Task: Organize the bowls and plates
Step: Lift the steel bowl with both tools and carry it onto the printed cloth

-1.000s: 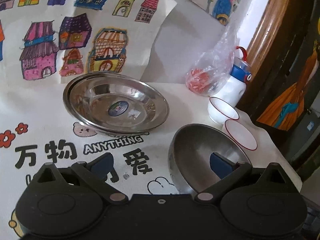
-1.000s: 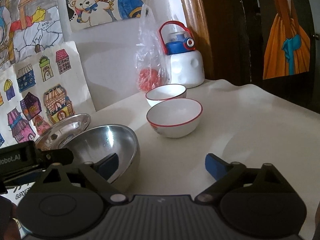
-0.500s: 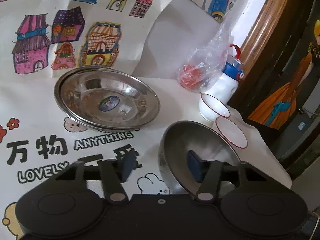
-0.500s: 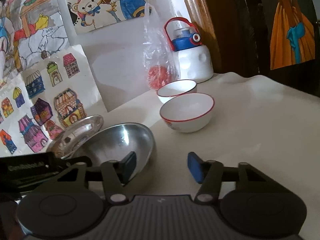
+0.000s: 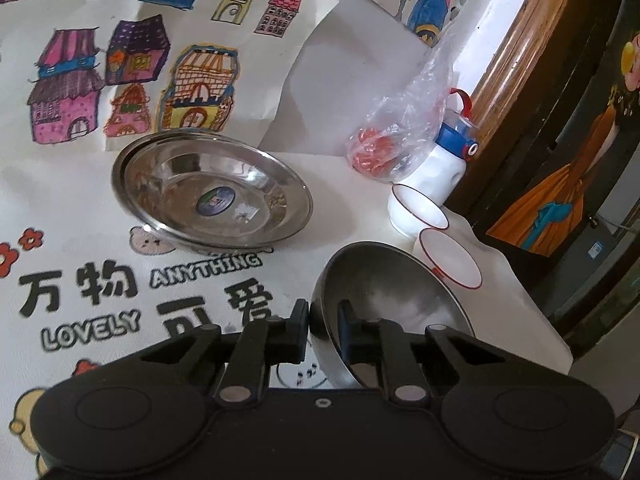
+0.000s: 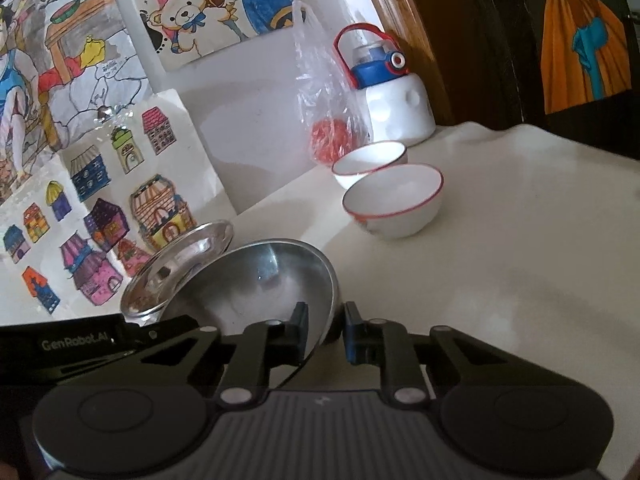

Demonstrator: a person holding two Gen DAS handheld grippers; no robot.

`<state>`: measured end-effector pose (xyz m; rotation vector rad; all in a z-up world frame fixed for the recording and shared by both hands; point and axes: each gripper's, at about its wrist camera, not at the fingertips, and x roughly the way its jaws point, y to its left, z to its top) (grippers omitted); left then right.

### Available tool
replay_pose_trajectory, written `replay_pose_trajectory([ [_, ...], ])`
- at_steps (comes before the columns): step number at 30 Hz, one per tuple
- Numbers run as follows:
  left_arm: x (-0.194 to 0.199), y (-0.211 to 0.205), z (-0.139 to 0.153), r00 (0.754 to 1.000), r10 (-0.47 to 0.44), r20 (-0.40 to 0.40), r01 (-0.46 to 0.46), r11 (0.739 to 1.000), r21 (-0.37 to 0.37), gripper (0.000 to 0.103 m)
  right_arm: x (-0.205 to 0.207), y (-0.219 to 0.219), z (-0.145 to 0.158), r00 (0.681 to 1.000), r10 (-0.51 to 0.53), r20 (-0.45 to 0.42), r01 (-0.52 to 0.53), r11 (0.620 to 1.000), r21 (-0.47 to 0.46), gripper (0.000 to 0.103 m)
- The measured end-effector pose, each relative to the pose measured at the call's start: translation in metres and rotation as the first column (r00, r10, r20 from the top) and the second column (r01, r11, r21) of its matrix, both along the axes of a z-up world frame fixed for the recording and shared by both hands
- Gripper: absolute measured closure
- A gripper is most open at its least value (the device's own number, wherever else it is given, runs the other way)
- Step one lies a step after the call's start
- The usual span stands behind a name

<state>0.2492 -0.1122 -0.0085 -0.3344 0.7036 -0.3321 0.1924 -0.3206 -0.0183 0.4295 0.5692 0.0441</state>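
A steel bowl (image 5: 392,292) stands on the printed tablecloth, and both grippers are on it. My left gripper (image 5: 323,328) has its jaws closing over the bowl's left rim, one pad outside the wall and one inside. My right gripper (image 6: 325,328) is closing the same way over the right rim of the steel bowl (image 6: 256,280). Behind it lie stacked steel plates (image 5: 212,192). Two white red-rimmed bowls (image 5: 450,264) (image 5: 418,208) stand side by side to the right. The left gripper's body (image 6: 80,344) shows at the left of the right wrist view.
A plastic bag with red contents (image 5: 384,148) and a white bottle with a blue lid (image 5: 444,168) stand by the wall. Coloured drawings lean behind the plates. The table's edge (image 5: 532,320) drops off at the right, beside dark wooden furniture.
Both grippers' jaws have gone from wide open to closed over opposite rims of the steel bowl. The bowl and the other dishes stay where they were.
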Motion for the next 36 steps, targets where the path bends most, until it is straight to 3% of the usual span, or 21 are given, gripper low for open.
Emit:
replay_pose_trajectory([
  [16, -0.107, 0.090, 0.019, 0.997, 0.074, -0.022, -0.074, 0.997, -0.024, 0.087, -0.104, 0.084, 0.019, 0.989, 0.143, -0.049, -0.144, 0.989, -0.022, 0.083],
  [22, -0.138, 0.120, 0.017, 0.995, 0.090, -0.041, -0.092, 0.995, -0.035, 0.087, -0.122, 0.104, 0.022, 0.983, 0.166, -0.074, -0.169, 0.985, -0.039, 0.083],
  [36, -0.136, 0.130, 0.007, 0.990, 0.120, -0.075, -0.123, 0.992, -0.034, 0.086, -0.113, 0.109, 0.015, 0.980, 0.184, -0.075, -0.186, 0.982, -0.024, 0.079],
])
